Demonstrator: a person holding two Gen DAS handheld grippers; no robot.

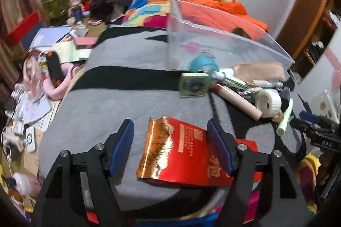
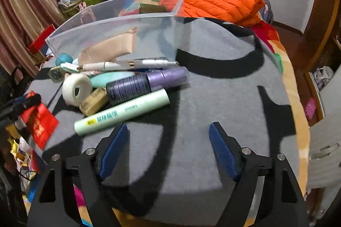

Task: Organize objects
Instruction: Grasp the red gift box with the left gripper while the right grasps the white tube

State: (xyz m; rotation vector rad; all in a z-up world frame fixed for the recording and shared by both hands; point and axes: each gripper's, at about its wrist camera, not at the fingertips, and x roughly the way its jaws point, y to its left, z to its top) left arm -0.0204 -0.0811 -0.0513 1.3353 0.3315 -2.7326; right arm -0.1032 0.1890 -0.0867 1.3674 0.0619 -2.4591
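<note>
Left wrist: one glossy red-and-gold foil packet point(image 1: 181, 152) lies flat on the fuzzy grey cloth point(image 1: 119, 82), between the wide-open left gripper point(image 1: 170, 133), whose pads do not press it. One clear plastic bin point(image 1: 223, 43) stands beyond.

Right wrist: the right gripper point(image 2: 169, 135) gapes empty over cloth; one pale green tube point(image 2: 121, 111) lies just beside its left finger, in a pile before the bin.

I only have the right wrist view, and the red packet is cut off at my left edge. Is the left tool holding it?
Observer: No. The left tool is open; the red packet lies flat on the grey cloth between its fingers, unclamped.
Operator: Anything in the pile hidden from me?
Observer: A wooden rod lies next to the white tape roll.
Operator: Which way does the packet lie?
Observer: Its gold foil end points away from the tool.
</note>
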